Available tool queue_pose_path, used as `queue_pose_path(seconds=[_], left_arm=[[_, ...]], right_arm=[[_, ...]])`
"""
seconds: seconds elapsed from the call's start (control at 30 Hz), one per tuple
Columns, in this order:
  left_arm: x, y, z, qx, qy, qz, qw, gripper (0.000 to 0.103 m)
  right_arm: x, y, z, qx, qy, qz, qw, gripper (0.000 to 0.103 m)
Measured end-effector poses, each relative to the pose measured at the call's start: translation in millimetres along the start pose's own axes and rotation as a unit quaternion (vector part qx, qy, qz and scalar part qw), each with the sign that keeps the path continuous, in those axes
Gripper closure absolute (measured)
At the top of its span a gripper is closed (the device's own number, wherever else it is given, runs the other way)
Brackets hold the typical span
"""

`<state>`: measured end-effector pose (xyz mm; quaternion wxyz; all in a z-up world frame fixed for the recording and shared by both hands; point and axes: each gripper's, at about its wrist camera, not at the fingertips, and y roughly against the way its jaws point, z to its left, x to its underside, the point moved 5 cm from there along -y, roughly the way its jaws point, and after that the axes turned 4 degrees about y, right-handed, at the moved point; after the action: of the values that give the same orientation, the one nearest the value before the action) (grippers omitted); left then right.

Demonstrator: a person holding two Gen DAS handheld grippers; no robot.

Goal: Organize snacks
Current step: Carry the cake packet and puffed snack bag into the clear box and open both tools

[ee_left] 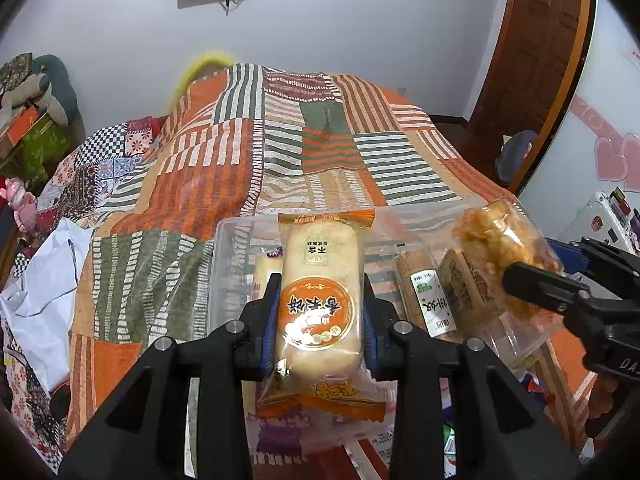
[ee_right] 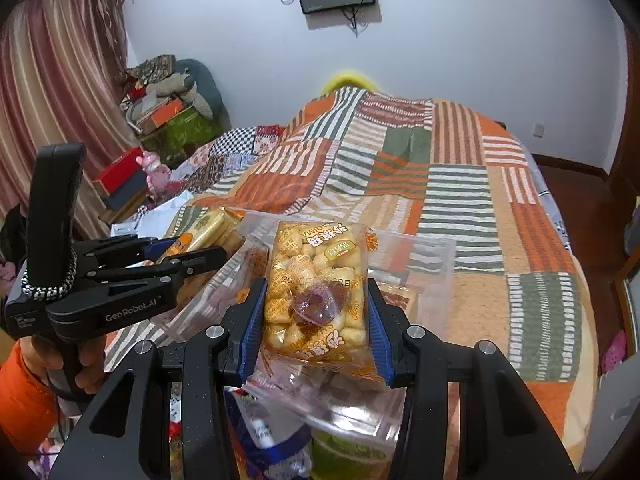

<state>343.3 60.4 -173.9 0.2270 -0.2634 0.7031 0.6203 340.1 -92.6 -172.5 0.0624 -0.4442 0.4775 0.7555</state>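
Observation:
My left gripper [ee_left: 320, 300] is shut on a long orange-and-white rice cracker packet [ee_left: 320, 304], held upright above the near part of a clear plastic box [ee_left: 230, 252]. Two wrapped cracker rolls [ee_left: 430, 300] lie inside the box to the right. My right gripper [ee_right: 316, 304] is shut on a clear packet of yellow puffed snacks [ee_right: 316, 284], over the same clear plastic box [ee_right: 436, 256]. Each view shows the other tool: the right gripper [ee_left: 536, 264] with its puffed packet [ee_left: 496, 240] at the right, the left gripper [ee_right: 192, 250] with the cracker packet [ee_right: 208, 226] at the left.
The box rests on a bed with an orange, green and white patchwork quilt [ee_left: 280, 152]. A white bag [ee_left: 44, 300] lies at the bed's left. Loose snack packets [ee_right: 272, 436] pile below my right gripper. A hand in an orange sleeve [ee_right: 24, 384] grips the left tool's handle.

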Motion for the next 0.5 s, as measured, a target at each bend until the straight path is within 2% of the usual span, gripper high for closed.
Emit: queue_pose_path(seconds=[0.13,0.27,0.37,0.5], left_arm=[[-4,-3,0,0.002,-0.001,0.007,1.0,0.069],[-6,3,-10,0.042,0.001,0.016,0.999,0.069],[-5,2,-20,0.049,-0.012,0.024,0.9984,0.069],[-1,-10,-26,0.06,-0.012,0.054,0.9967,0.069]], right_arm=[[-3,-11,-1,-0.009,-0.004,0.015,1.0,0.06],[-3,-20,1,-0.007,0.006,0.027,1.0,0.06],[-1,-26,1,-0.006,0.01,0.037,0.999,0.06],[2,-30,0,-0.008,0.008,0.046,0.999,0.06]])
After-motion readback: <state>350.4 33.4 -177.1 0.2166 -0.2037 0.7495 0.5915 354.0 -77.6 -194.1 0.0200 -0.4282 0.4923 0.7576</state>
